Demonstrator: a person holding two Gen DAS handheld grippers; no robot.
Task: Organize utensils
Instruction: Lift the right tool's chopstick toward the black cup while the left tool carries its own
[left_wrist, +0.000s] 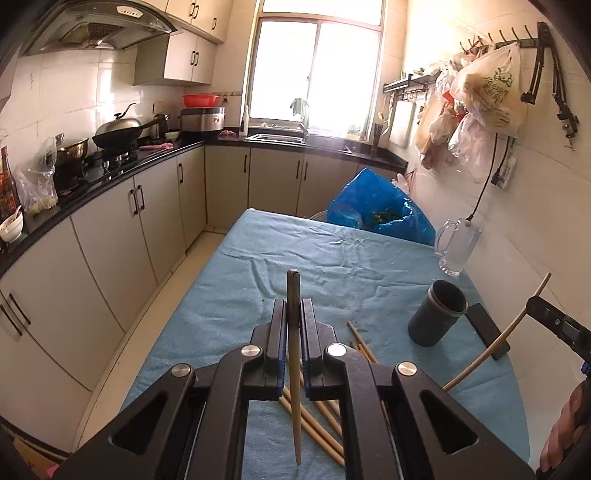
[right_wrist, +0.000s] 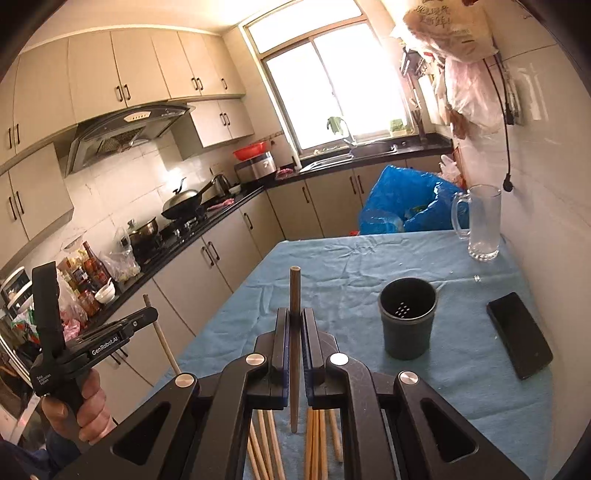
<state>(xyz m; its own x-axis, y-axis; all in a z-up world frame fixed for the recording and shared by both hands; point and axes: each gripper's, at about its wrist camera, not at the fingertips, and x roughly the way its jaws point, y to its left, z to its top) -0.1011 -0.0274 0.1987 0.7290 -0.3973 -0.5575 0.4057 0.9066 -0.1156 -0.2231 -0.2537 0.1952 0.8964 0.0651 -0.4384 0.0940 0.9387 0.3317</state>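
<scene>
Pointing up: both gripped chopsticks (left_wrist: 294, 354), vert.

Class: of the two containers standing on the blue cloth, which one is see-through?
The glass mug with the handle, nearest the wall; the dark cup is opaque.

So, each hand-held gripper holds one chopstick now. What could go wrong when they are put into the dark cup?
1. The left hand-held gripper and the right hand-held gripper each pinch only a short stretch of a chopstick, so it may swivel and miss the dark cup.
2. The cup looks light; a sideways push could tip it toward the glass mug.
3. Both may crowd the one opening.
</scene>
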